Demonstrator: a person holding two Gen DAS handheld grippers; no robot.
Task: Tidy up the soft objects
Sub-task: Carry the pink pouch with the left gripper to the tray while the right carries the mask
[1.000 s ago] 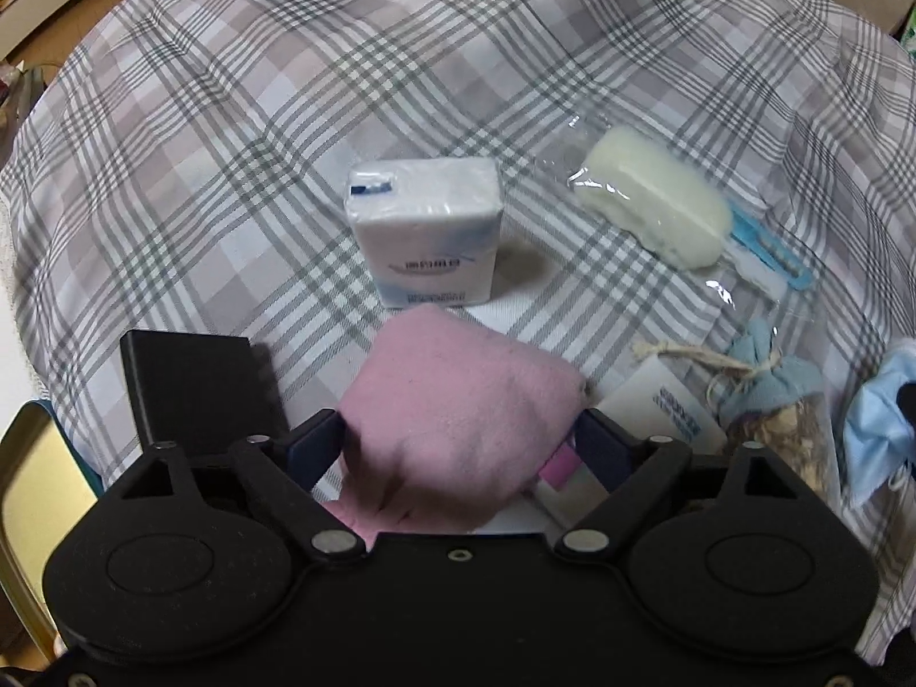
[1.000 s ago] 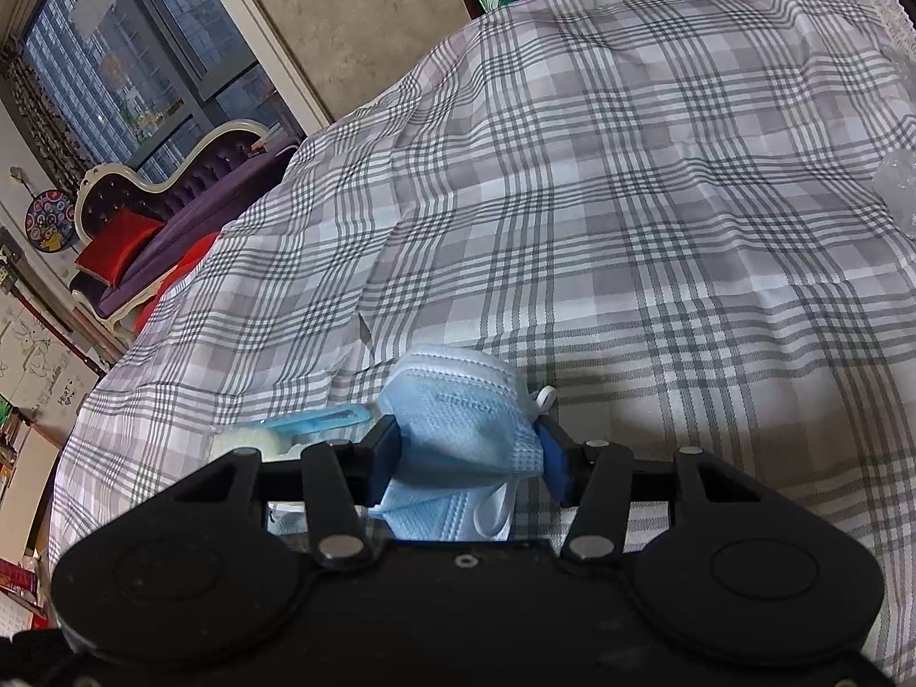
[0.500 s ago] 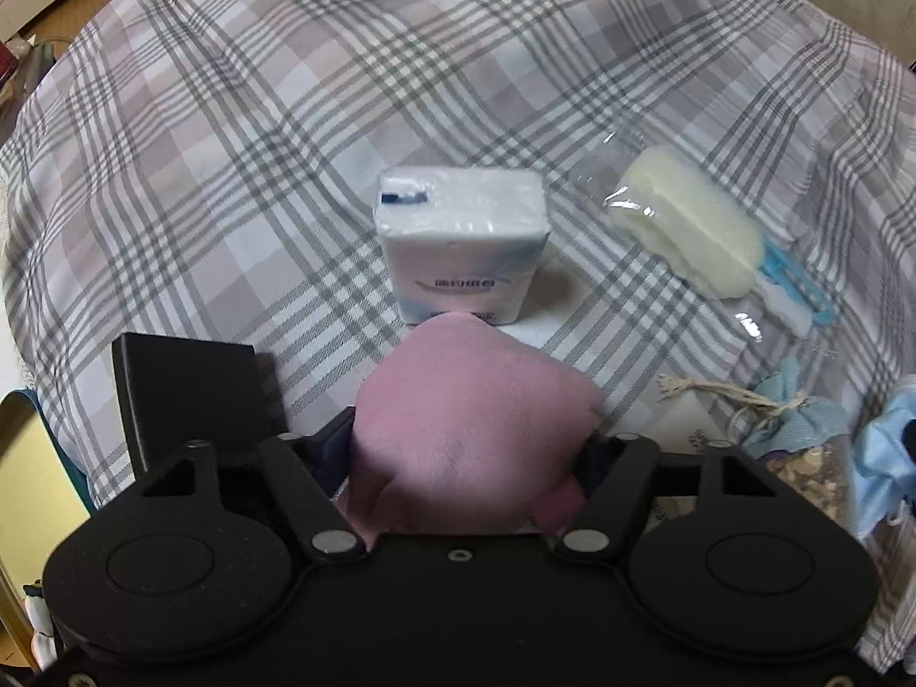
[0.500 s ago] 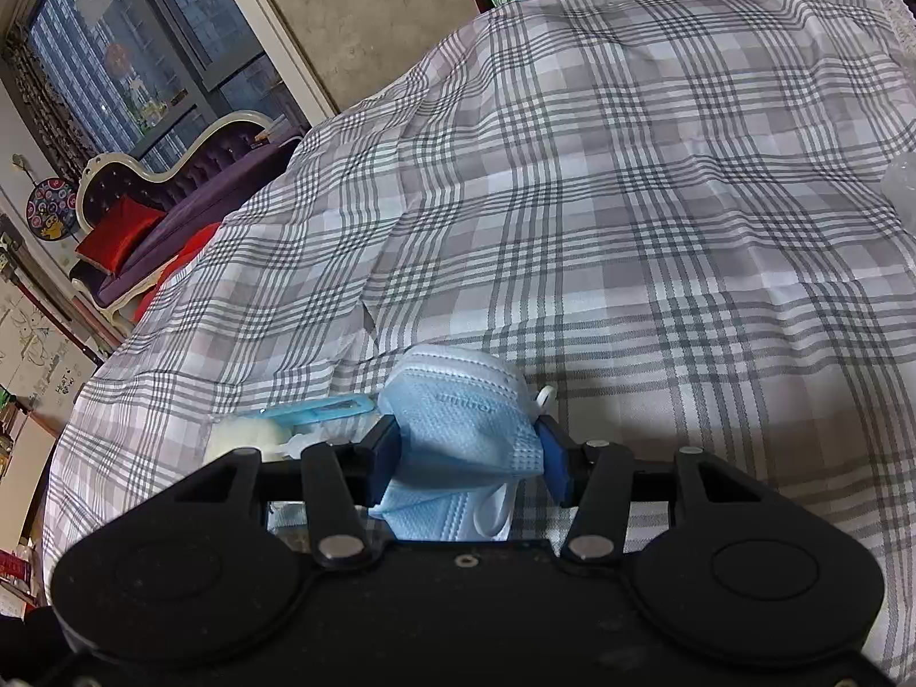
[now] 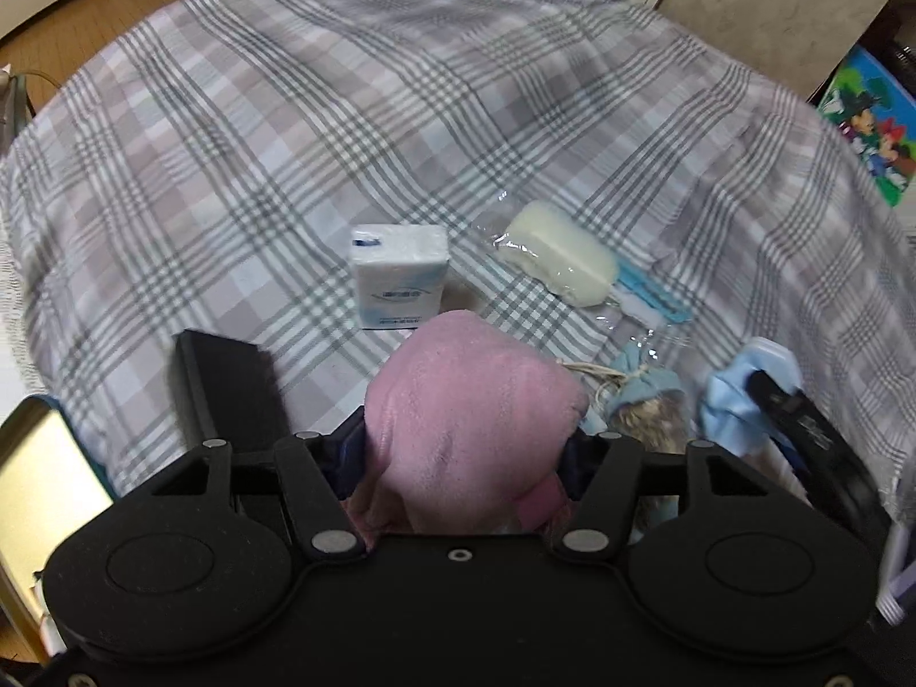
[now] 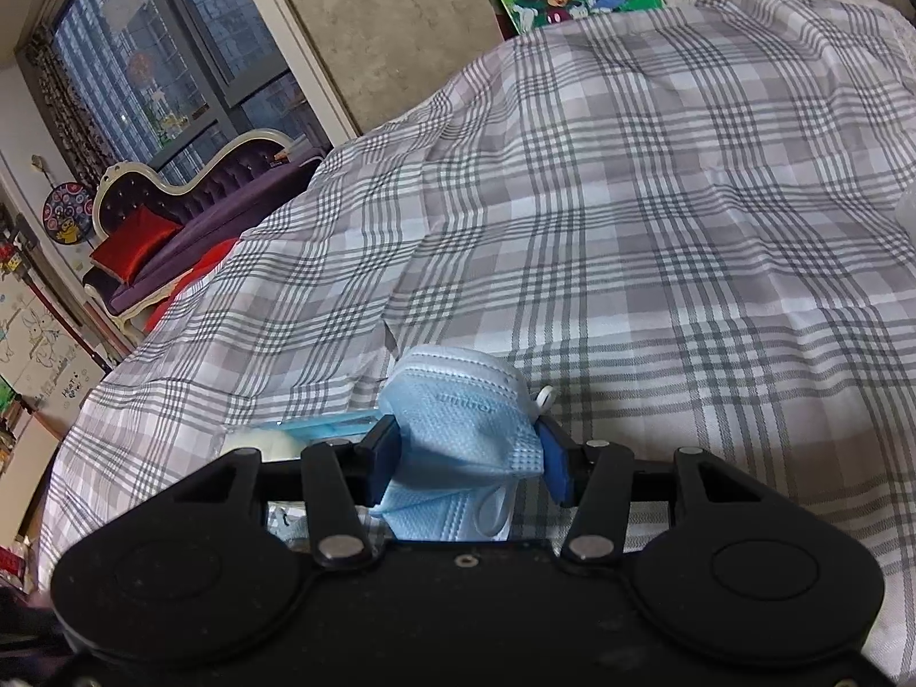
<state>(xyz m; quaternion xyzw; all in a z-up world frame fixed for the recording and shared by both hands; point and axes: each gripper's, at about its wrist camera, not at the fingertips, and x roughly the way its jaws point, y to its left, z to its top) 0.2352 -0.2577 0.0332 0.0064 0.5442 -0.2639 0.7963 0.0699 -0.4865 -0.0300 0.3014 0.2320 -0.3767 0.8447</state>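
Note:
My left gripper is shut on a pink cloth and holds it above the plaid tablecloth. My right gripper is shut on a light blue face mask, held above the cloth; the mask also shows in the left wrist view, at the right edge. On the cloth lie a white tissue pack, a cream sponge brush in clear wrap and a sachet of dried bits tied with blue fabric.
A black flat box lies at the left near edge. A gold tin sits beyond the table's left edge. A purple sofa and a window stand far behind.
My left gripper has lifted and pulled back with the pink cloth; the table objects now look farther away. My right gripper has risen slightly, still holding the mask.

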